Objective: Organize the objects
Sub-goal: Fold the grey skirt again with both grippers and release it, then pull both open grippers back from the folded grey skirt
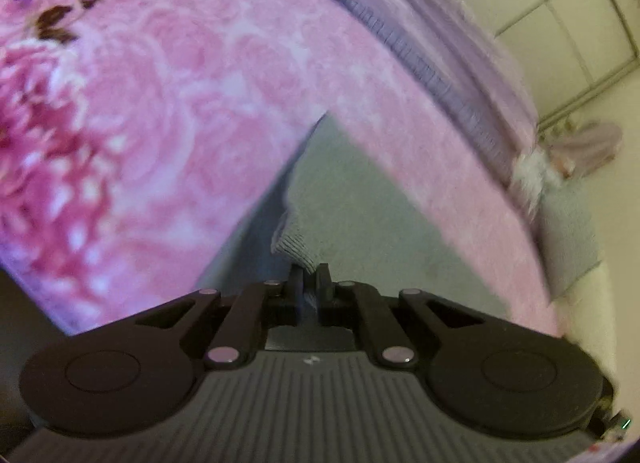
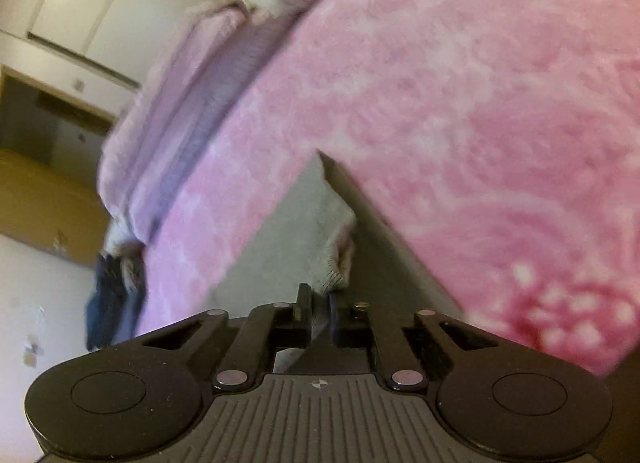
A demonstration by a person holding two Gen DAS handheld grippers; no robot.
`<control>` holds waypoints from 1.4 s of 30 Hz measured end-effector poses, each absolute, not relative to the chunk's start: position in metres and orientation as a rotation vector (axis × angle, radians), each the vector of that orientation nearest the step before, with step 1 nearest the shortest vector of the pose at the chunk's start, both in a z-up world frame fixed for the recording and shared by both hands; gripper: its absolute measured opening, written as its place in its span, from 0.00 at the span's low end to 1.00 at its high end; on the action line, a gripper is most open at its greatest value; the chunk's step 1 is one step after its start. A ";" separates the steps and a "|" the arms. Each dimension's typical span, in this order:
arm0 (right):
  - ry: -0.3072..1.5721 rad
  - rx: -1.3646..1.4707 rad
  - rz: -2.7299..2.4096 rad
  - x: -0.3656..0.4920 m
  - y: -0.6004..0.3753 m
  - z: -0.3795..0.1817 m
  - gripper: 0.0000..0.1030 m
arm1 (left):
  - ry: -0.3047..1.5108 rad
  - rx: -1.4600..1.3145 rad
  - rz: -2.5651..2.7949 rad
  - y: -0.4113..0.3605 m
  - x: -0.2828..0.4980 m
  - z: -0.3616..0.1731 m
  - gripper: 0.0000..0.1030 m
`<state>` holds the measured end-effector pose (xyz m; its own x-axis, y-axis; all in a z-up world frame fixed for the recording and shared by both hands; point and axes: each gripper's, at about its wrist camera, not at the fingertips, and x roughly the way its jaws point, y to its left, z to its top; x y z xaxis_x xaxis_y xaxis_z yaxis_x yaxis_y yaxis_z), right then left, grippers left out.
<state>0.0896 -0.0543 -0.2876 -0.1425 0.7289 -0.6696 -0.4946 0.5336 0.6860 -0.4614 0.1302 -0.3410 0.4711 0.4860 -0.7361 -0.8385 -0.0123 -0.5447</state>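
Your left gripper (image 1: 310,275) pinches the ribbed hem of a pale grey knit garment (image 1: 360,215), its jaws pressed nearly together on the fabric. Your right gripper (image 2: 320,299) clamps another ribbed edge of that garment (image 2: 316,223) the same way. Ahead of both tools, beyond the cloth, spreads a pink floral blanket (image 1: 168,103), with lilac bedding (image 1: 452,47) behind it.

I see a bed (image 1: 576,295) covered by a pink floral blanket (image 1: 168,111), which spreads across most of both wrist views. A pale grey knitted garment (image 1: 360,215) lies on the blanket. Along the far edge sits bunched lilac fleece bedding (image 1: 452,47), touching the blanket.
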 end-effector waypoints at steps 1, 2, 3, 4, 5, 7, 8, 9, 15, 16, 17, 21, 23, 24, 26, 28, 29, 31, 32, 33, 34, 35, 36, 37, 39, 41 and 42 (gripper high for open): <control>1.360 0.191 1.053 0.088 -0.056 -0.297 0.04 | 0.423 -1.154 1.096 0.128 -0.459 -0.348 0.03; 1.380 0.167 1.027 0.087 -0.055 -0.306 0.04 | 0.456 -1.167 1.110 0.127 -0.455 -0.357 0.03; 1.393 0.155 1.008 0.085 -0.056 -0.316 0.04 | 0.473 -1.169 1.123 0.127 -0.452 -0.362 0.03; 1.391 0.146 1.000 0.084 -0.058 -0.319 0.04 | 0.483 -1.152 1.129 0.126 -0.450 -0.364 0.03; 1.379 0.134 1.003 0.081 -0.060 -0.322 0.04 | 0.492 -1.132 1.131 0.124 -0.449 -0.365 0.03; 1.360 0.145 1.002 0.077 -0.068 -0.316 0.04 | 0.464 -1.110 1.126 0.117 -0.452 -0.358 0.03; 1.350 0.175 1.006 0.076 -0.072 -0.312 0.04 | 0.440 -1.102 1.118 0.114 -0.454 -0.352 0.03; 1.332 0.200 1.015 0.075 -0.076 -0.306 0.04 | 0.420 -1.096 1.109 0.111 -0.456 -0.346 0.03; 1.360 0.077 0.961 0.070 -0.069 -0.330 0.04 | 0.544 -1.102 1.123 0.110 -0.448 -0.368 0.04; 1.353 0.071 0.960 0.069 -0.064 -0.332 0.04 | 0.536 -1.106 1.126 0.109 -0.449 -0.369 0.04; 1.339 0.051 0.970 0.067 -0.063 -0.330 0.04 | 0.532 -1.098 1.125 0.108 -0.449 -0.366 0.04; 1.330 -0.087 1.004 0.063 -0.061 -0.326 0.13 | 0.635 -1.041 1.119 0.106 -0.448 -0.362 0.08; 1.337 -0.227 0.942 0.064 -0.050 -0.308 0.33 | 0.740 -1.015 1.158 0.107 -0.447 -0.349 0.06; 1.273 -0.300 0.922 0.063 -0.044 -0.294 0.33 | 0.766 -0.987 1.191 0.106 -0.447 -0.338 0.06; 1.097 -0.367 0.956 0.057 -0.034 -0.266 0.34 | 0.769 -0.919 1.222 0.108 -0.441 -0.316 0.06; 0.985 -0.350 1.055 0.050 -0.016 -0.248 0.34 | 0.750 -0.828 1.202 0.121 -0.419 -0.296 0.07; 0.950 -0.342 1.126 0.045 0.001 -0.246 0.34 | 0.742 -0.784 1.165 0.133 -0.401 -0.292 0.07; 0.886 -0.367 1.265 0.027 0.041 -0.251 0.34 | 0.681 -0.699 1.086 0.161 -0.356 -0.289 0.07; 0.852 -0.377 1.328 0.017 0.061 -0.255 0.34 | 0.662 -0.671 1.045 0.174 -0.334 -0.290 0.07; 0.822 -0.389 1.392 0.004 0.083 -0.263 0.34 | 0.647 -0.642 0.999 0.185 -0.312 -0.292 0.08; 0.818 -0.402 1.423 -0.005 0.101 -0.271 0.34 | 0.637 -0.614 0.961 0.196 -0.289 -0.298 0.09; 0.815 -0.410 1.457 -0.016 0.122 -0.282 0.34 | 0.635 -0.598 0.938 0.206 -0.266 -0.305 0.09; 0.810 -0.421 1.479 -0.024 0.136 -0.290 0.34 | 0.626 -0.594 0.910 0.213 -0.251 -0.313 0.09; 0.800 -0.448 1.498 -0.034 0.150 -0.302 0.34 | 0.631 -0.576 0.886 0.219 -0.236 -0.324 0.08; 0.773 -0.491 1.512 -0.043 0.162 -0.324 0.34 | 0.699 -0.547 0.849 0.222 -0.215 -0.351 0.07; 0.700 -0.577 1.535 -0.052 0.162 -0.350 0.34 | 0.728 -0.475 0.850 0.210 -0.215 -0.371 0.07; 0.626 -0.585 1.554 -0.057 0.150 -0.352 0.34 | 0.719 -0.421 0.848 0.198 -0.218 -0.373 0.07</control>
